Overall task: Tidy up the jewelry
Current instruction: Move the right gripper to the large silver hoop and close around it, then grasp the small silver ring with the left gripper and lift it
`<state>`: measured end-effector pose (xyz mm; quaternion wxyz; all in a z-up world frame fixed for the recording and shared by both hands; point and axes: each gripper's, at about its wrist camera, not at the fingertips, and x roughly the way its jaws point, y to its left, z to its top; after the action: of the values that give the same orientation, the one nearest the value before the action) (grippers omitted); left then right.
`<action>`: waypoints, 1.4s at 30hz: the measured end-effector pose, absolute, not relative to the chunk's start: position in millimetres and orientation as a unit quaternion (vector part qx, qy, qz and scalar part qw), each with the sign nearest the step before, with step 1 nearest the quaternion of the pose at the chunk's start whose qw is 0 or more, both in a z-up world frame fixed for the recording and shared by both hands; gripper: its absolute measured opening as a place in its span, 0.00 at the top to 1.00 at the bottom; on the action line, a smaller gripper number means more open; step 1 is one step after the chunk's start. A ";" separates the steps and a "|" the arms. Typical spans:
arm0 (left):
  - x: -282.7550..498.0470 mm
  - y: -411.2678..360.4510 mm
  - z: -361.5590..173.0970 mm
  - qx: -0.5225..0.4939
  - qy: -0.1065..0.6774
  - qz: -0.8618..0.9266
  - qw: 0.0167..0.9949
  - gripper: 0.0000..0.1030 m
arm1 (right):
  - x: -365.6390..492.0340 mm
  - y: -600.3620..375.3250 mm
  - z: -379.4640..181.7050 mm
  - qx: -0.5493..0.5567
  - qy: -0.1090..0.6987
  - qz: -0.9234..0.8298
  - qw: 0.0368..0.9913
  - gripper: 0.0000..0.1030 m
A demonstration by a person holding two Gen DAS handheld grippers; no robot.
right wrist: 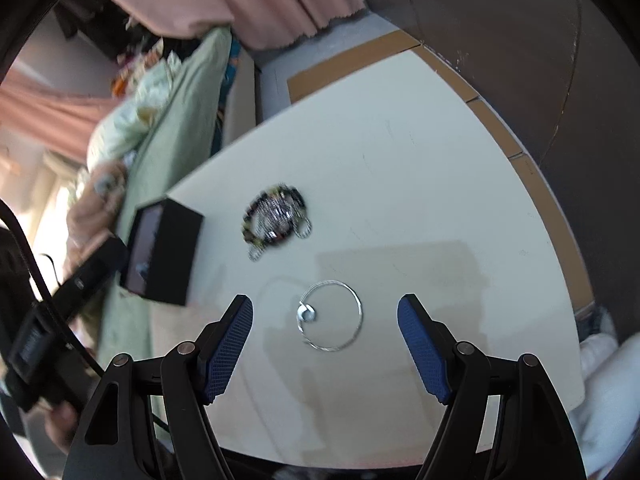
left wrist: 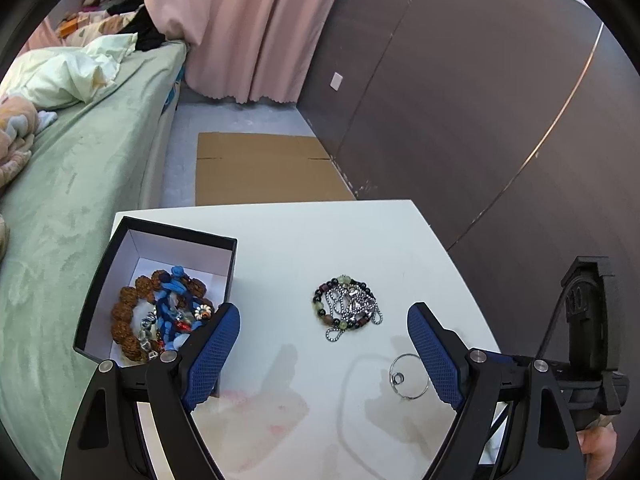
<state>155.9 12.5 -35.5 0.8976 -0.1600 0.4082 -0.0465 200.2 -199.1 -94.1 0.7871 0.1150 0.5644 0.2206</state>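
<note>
Both grippers' fingers [right wrist: 424, 354] gape empty above thin silver hoop [right wrist: 332, 315]; beaded bracelet [left wrist: 347, 306], seemingly chain-tangled.

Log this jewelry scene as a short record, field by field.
surface: white table
box: black box, open, at the table's left edge, holding brown beads, blue cord and small pieces
loose pile: beaded bracelet with ball chain, mid-table
loose ring: thin wire hoop, lying flat in front of the right claw
left claw: open, empty
right claw: open, empty
</note>
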 end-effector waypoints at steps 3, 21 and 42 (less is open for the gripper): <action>154.0 9.7 -37.0 -0.154 0.412 -0.046 0.897 0.16 | 196.8 -189.5 -99.4 0.077 0.574 0.228 0.783 0.27; 131.7 47.7 -30.0 -0.189 0.401 0.000 0.896 0.16 | 182.2 -147.5 -119.7 -0.097 0.563 0.193 0.798 0.27; 125.9 14.6 -33.8 -0.170 0.404 -0.020 0.899 0.16 | 150.6 -223.7 -80.6 0.031 0.525 0.247 0.814 0.51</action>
<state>125.9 14.6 -33.8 0.8988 -0.1696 0.4038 -0.0198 150.6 -223.7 -80.6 0.8137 0.0313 0.5252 0.2470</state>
